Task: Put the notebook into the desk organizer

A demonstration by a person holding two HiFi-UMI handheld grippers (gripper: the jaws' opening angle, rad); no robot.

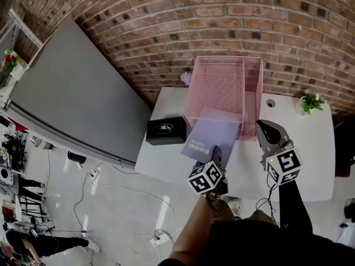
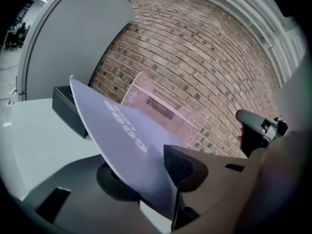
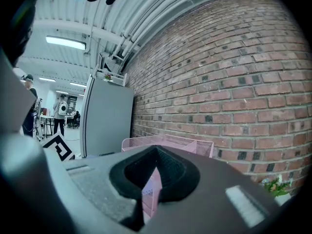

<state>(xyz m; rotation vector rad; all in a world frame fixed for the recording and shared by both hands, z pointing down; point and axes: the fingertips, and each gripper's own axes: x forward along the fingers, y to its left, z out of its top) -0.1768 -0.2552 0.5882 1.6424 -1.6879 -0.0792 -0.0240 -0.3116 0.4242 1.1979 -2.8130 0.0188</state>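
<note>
Over table [image 1: 310, 154] front, left gripper [image 1: 216, 150] clamps tilted lavender notebook [image 1: 213, 133]; clamped corner hidden, far edge at pink desk organizer [image 1: 224, 79] front. Right gripper [image 1: 267, 127] closed, empty, beside organizer. Black box [image 1: 165, 130] left, apart.

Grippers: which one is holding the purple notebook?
The left gripper: its jaws pinch the notebook by its near edge. The right gripper is shut on nothing.

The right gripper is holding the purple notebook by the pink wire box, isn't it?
Not quite: it's the left gripper that clamps the flat purple notebook by the pink wire-mesh desk organizer. The left gripper view shows its jaws shut on the cover.
</note>
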